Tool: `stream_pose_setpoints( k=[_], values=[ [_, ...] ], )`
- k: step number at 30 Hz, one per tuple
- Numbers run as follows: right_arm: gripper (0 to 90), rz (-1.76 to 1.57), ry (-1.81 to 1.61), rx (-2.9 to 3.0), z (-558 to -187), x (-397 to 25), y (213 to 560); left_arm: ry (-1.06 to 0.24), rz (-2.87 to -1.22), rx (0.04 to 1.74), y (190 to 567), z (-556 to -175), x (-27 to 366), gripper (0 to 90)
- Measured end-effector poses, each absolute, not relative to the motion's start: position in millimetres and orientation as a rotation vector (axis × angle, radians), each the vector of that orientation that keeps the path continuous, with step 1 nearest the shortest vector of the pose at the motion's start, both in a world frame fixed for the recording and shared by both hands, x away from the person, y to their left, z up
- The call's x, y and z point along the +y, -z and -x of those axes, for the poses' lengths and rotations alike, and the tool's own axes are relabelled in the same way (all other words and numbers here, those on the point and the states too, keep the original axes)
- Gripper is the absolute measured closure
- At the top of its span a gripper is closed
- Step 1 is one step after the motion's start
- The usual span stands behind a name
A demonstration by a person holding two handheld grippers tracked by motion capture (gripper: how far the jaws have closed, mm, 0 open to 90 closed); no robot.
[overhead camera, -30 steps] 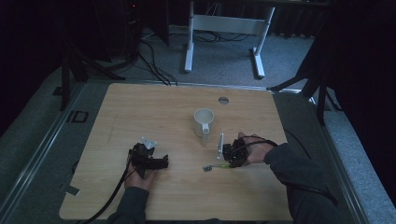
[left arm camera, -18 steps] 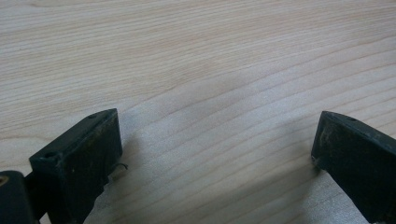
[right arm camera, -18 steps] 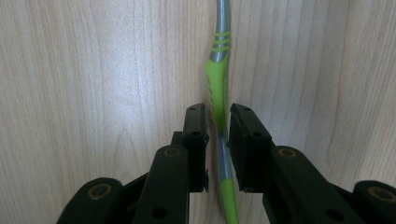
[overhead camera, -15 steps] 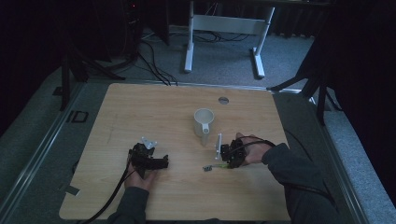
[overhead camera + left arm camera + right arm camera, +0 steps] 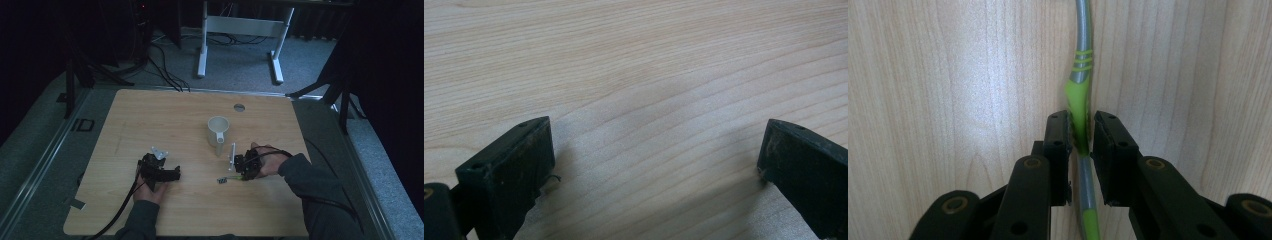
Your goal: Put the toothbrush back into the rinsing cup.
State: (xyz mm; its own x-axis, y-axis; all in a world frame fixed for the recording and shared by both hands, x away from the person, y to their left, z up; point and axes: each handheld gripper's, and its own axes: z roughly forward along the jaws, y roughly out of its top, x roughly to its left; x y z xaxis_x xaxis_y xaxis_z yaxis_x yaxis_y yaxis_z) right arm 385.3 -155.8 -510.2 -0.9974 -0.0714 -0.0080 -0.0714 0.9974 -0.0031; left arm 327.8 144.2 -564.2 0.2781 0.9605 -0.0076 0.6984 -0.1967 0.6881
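Observation:
A grey and green toothbrush (image 5: 1082, 60) lies flat on the wooden table (image 5: 150, 120). My right gripper (image 5: 1079, 135) is shut on its green handle part. In the high view the right gripper (image 5: 239, 169) sits right of centre, and the toothbrush (image 5: 223, 179) sticks out to its left. A white mug (image 5: 218, 131) stands upright just behind it, handle toward the front. My left gripper (image 5: 170, 174) rests on the table at the front left. Its jaws stand wide apart over bare wood in the left gripper view (image 5: 656, 165), holding nothing.
A round cable hole (image 5: 239, 107) sits near the table's far edge. White desk legs (image 5: 202, 42) and cables lie on the carpet beyond the table. A cable (image 5: 120, 212) trails from the left gripper over the front edge.

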Motion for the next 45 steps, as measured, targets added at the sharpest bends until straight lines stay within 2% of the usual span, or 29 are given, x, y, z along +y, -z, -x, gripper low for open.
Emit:
stream_pose_setpoints(
  k=[27,45],
  values=[
    [81.9,0.096,0.015,3.147,-385,-151,516,-0.584,-1.972,1.485,564,-328,144,1.9],
    [82.4,-0.023,-0.145,3.138,-389,-161,496,-0.584,-1.97,1.485,564,-328,144,1.9]
  ],
)
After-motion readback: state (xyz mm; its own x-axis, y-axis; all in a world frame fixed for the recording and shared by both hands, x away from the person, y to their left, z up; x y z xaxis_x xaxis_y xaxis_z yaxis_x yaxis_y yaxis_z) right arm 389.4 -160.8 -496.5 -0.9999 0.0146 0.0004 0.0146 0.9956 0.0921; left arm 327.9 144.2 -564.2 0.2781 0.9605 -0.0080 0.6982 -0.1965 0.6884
